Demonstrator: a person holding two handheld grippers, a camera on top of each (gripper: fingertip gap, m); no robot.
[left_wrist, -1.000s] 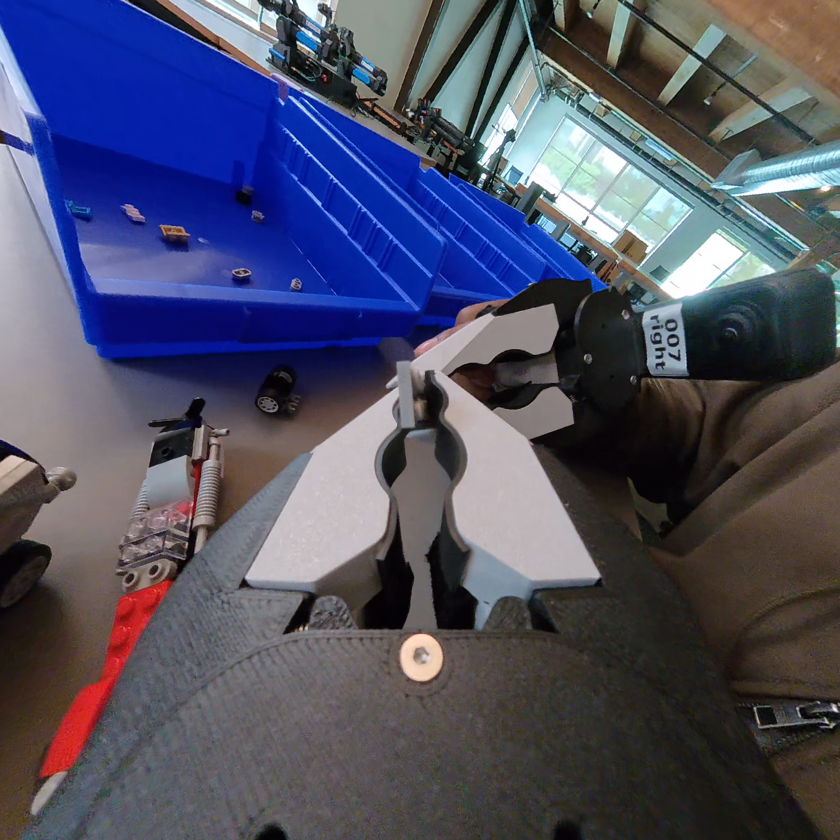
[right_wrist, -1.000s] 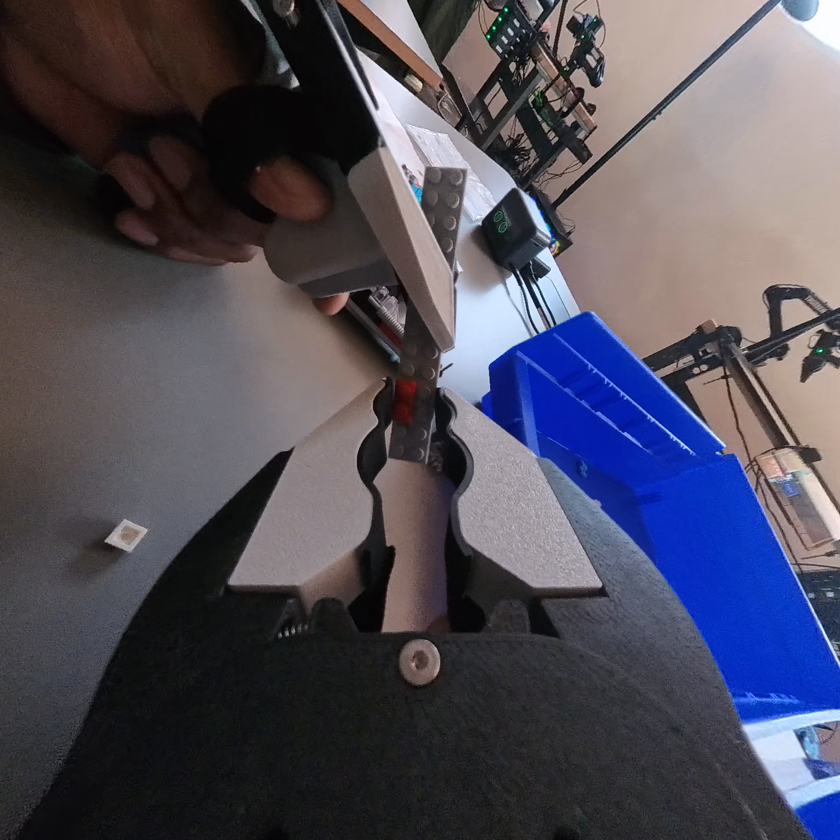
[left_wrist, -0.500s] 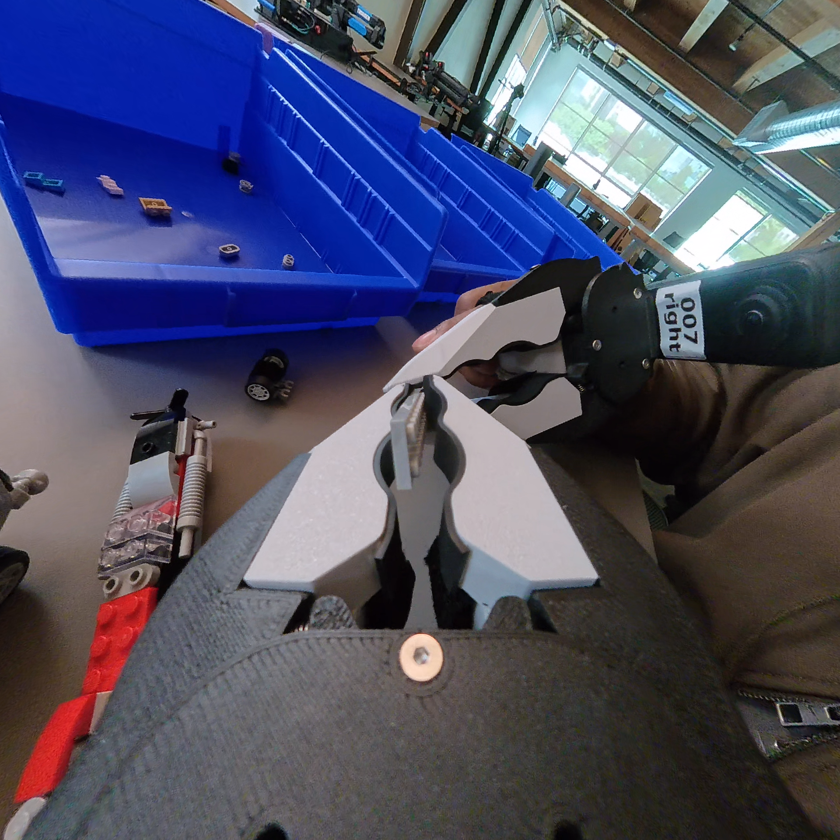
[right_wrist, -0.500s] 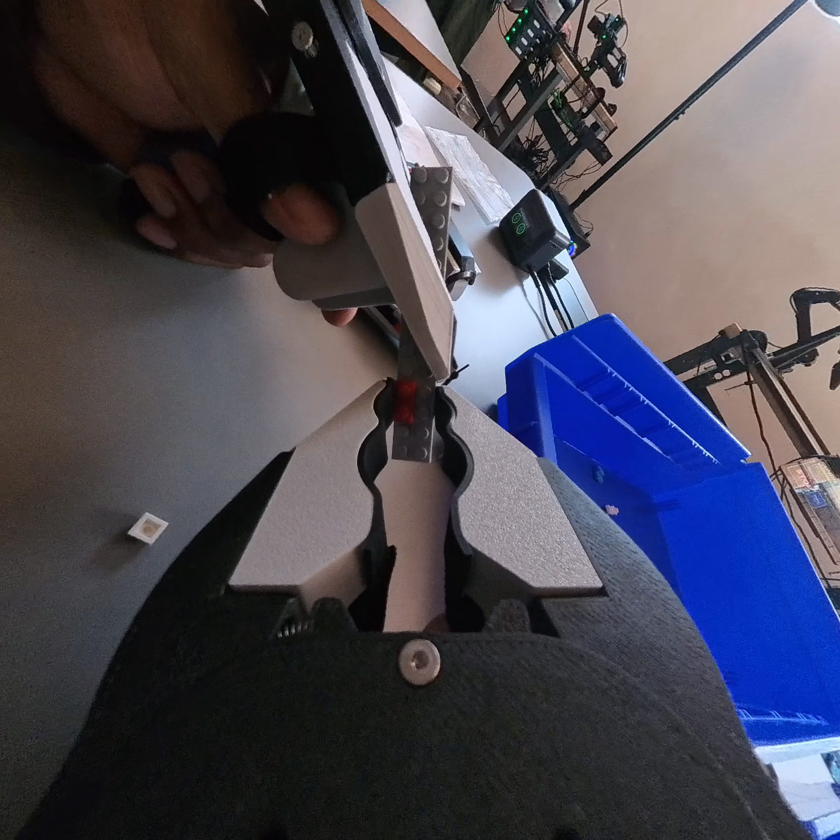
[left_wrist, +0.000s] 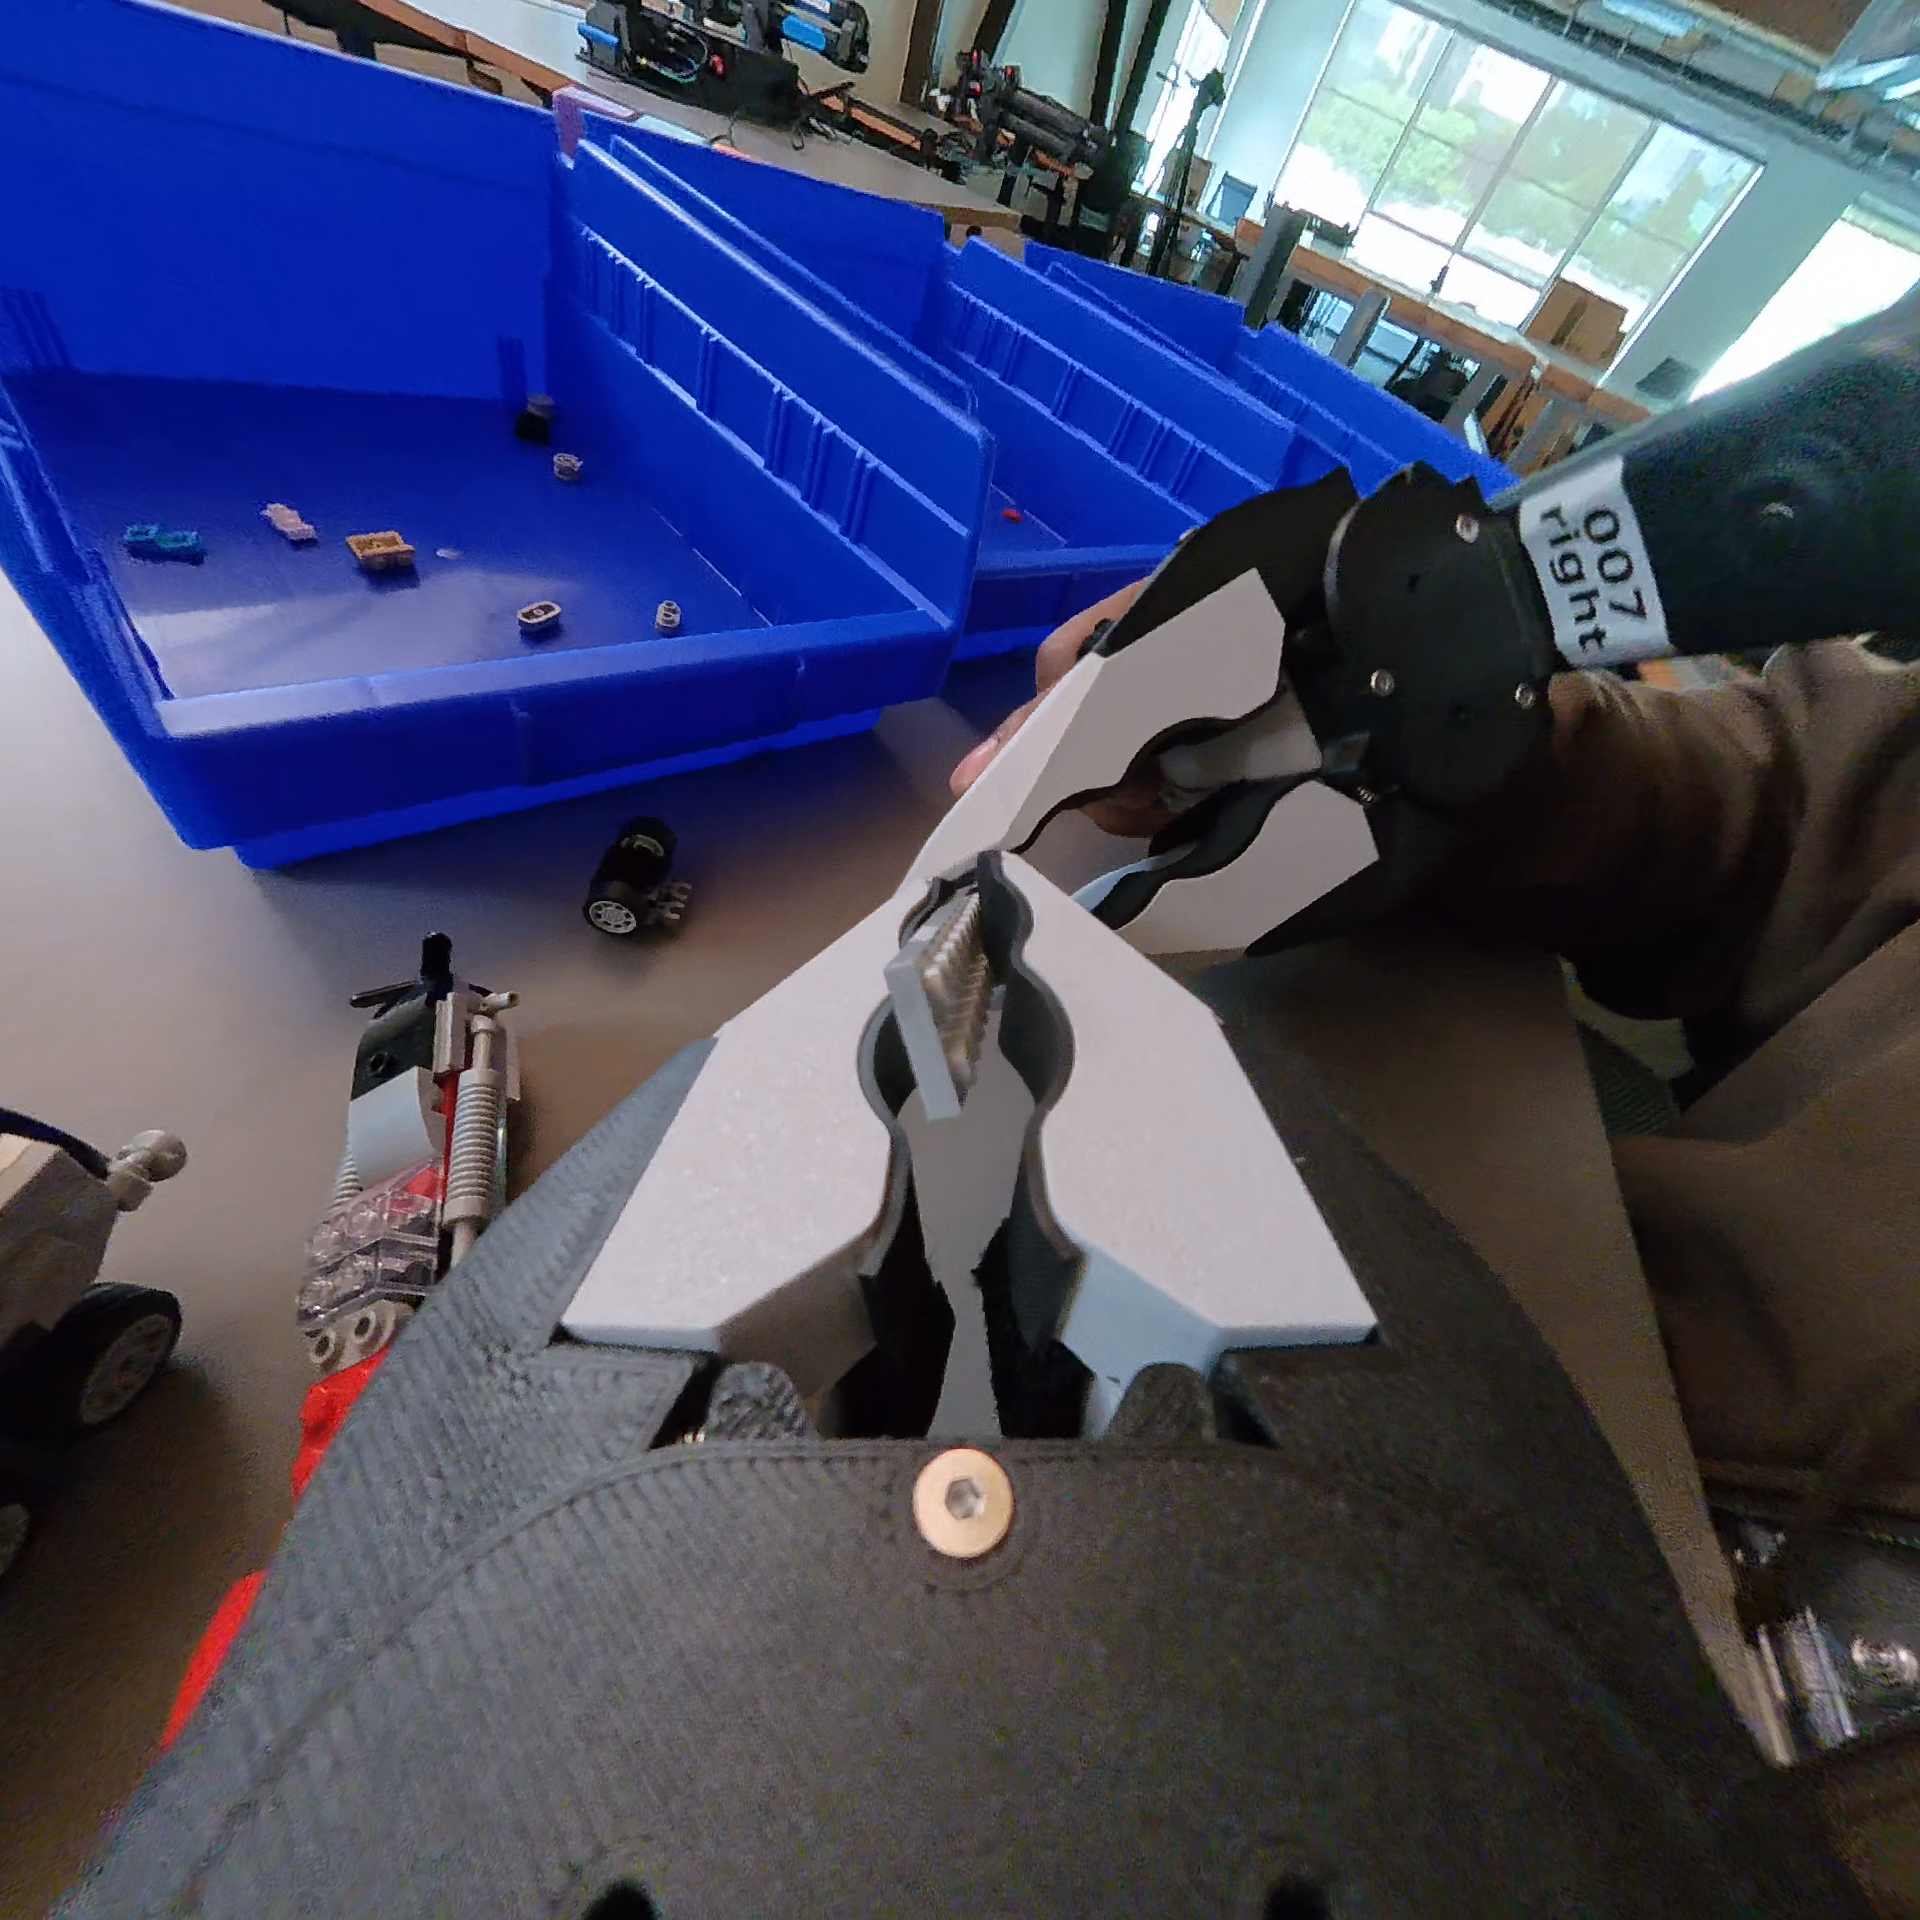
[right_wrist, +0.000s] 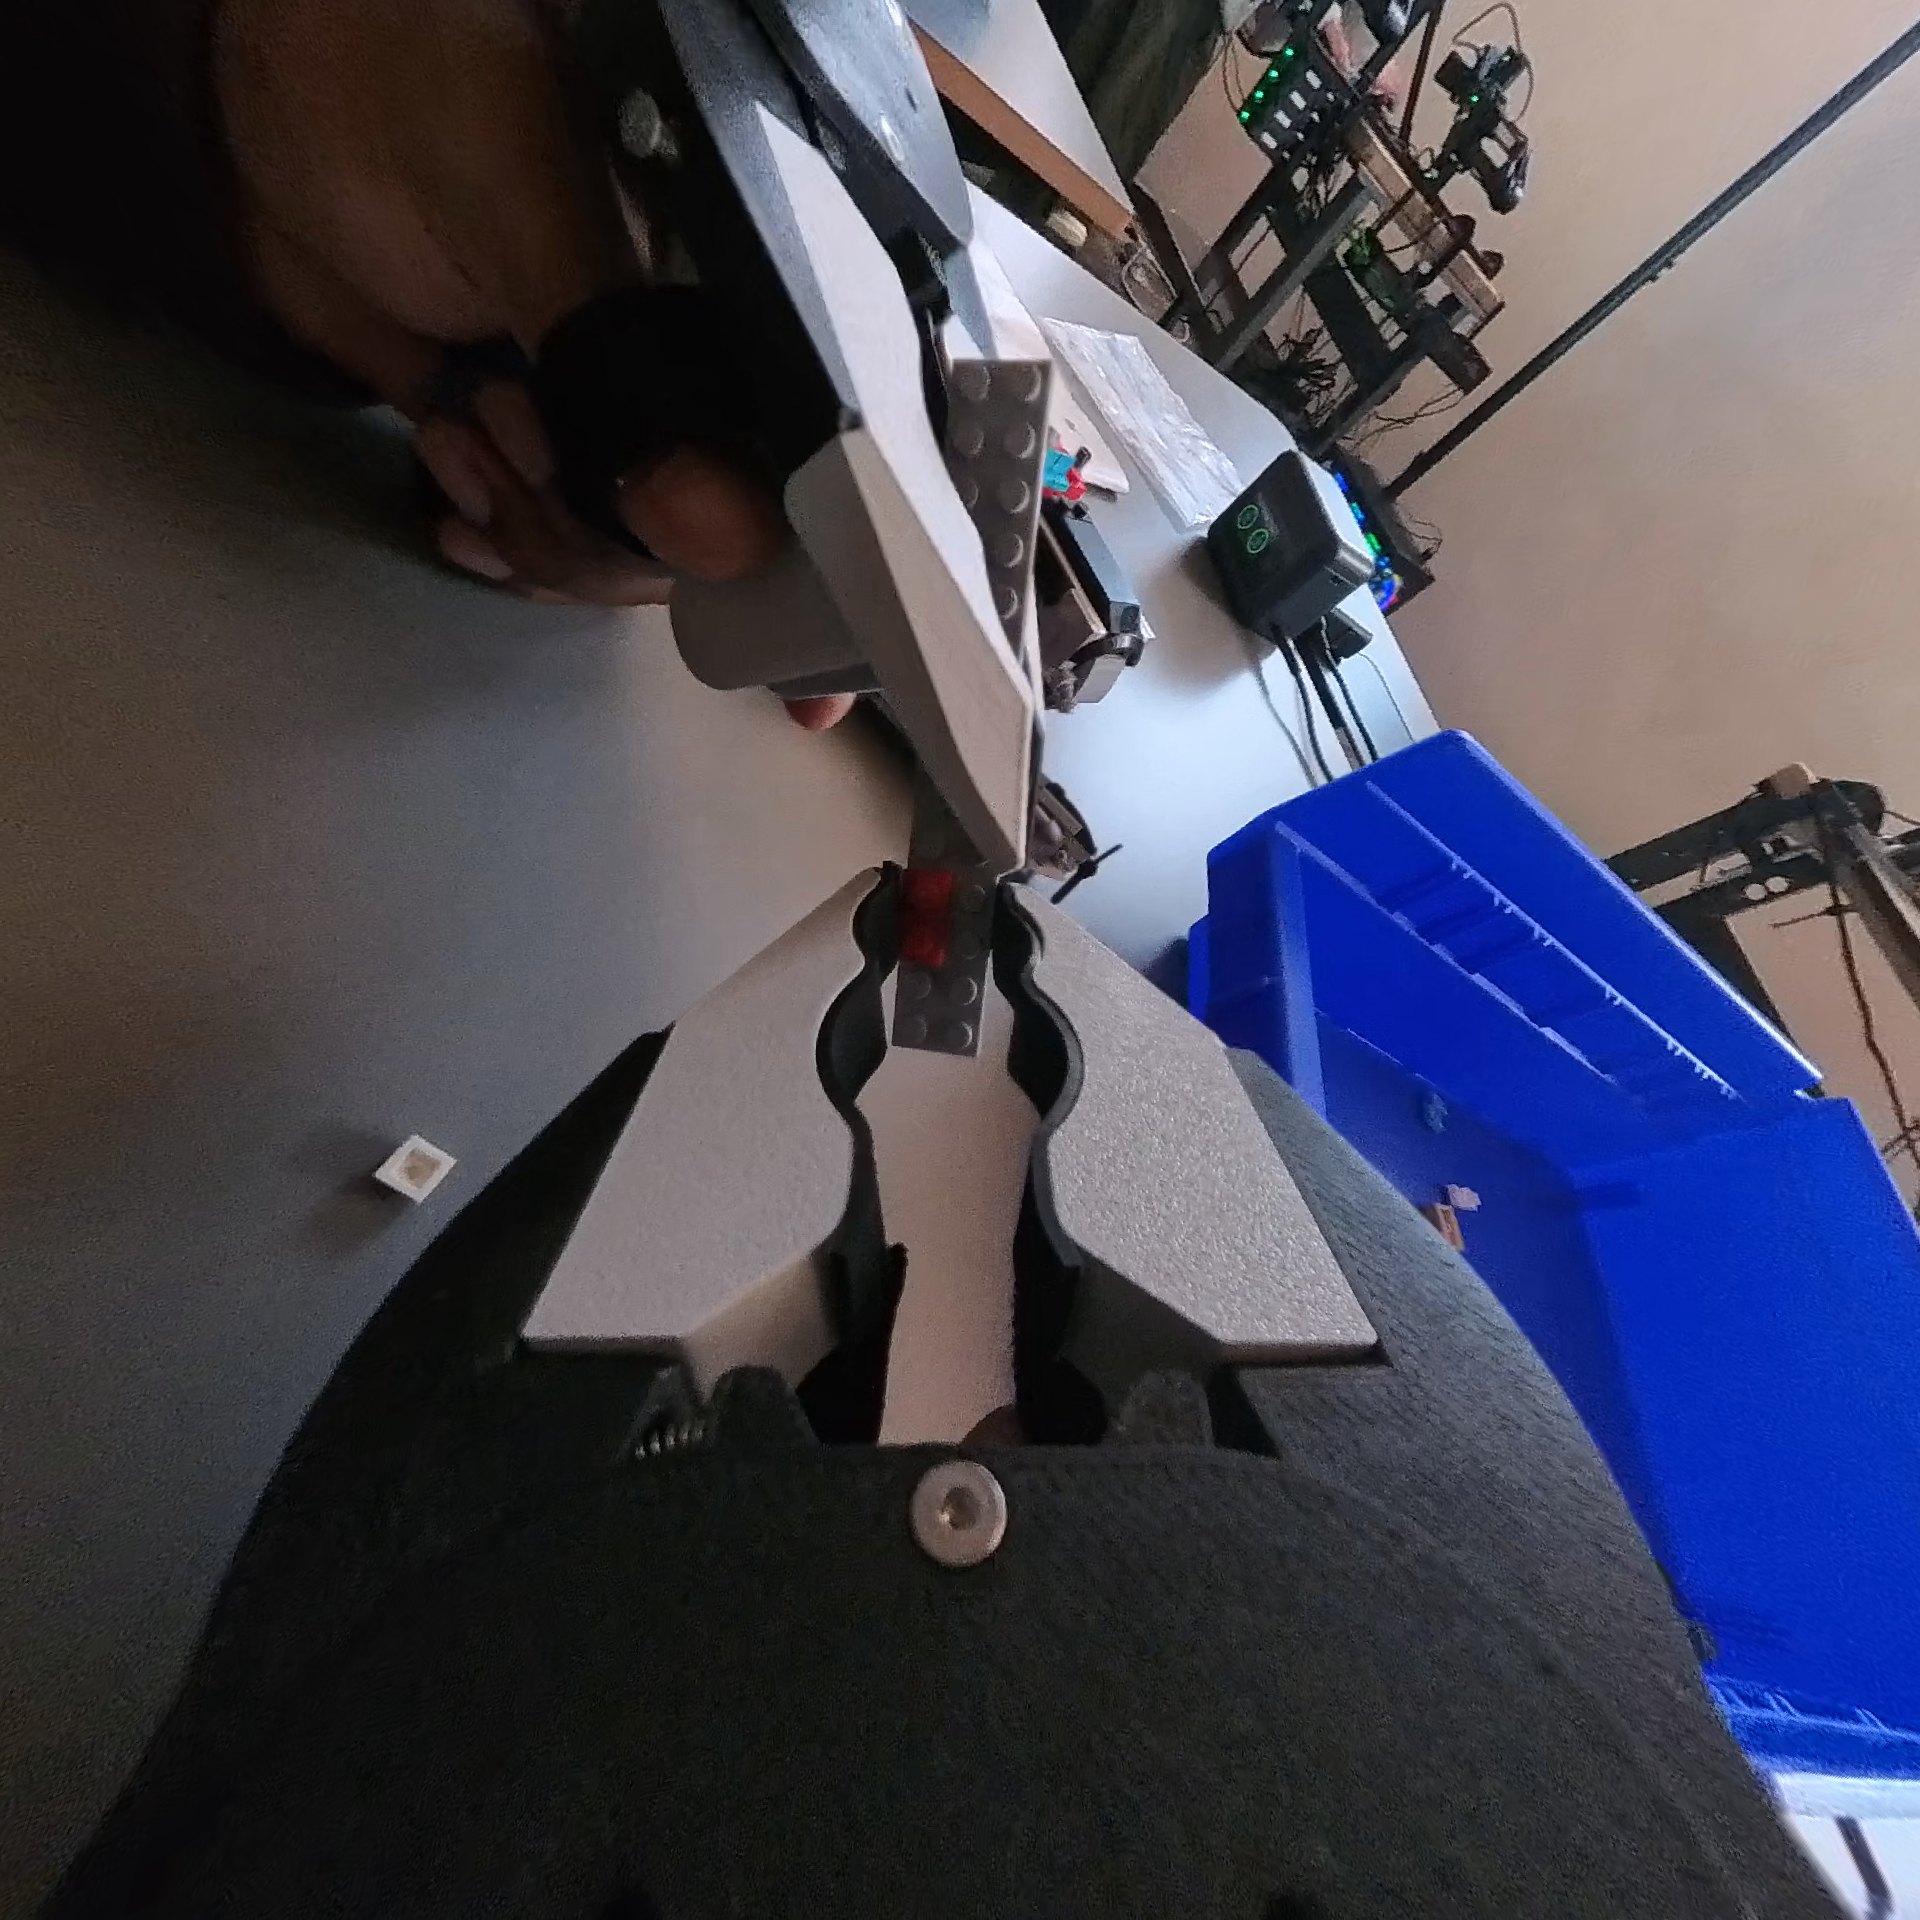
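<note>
Since earlier, the grey studded plate (left_wrist: 948, 1006) slid deeper into the left gripper (left_wrist: 961, 883), whose clenched tips hid its far end. The right gripper (right_wrist: 943, 904) clamped the same plate's other end, seemingly across a red piece (right_wrist: 928, 916). Upper left, the blue bin (left_wrist: 540, 717) held small scattered bits (left_wrist: 379, 549).

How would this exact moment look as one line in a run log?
left gripper: clamps grey studded plate | right gripper: grips the plate's other end, at red brick | blue bin: beyond

A grey studded plate (right_wrist: 940, 997) carries a small red brick (right_wrist: 928, 916). Beside it stand bright blue bins (left_wrist: 540, 675) on the grey worktop (left_wrist: 156, 935). The tongs (left_wrist: 966, 894) are pale grey on ribbed black.
</note>
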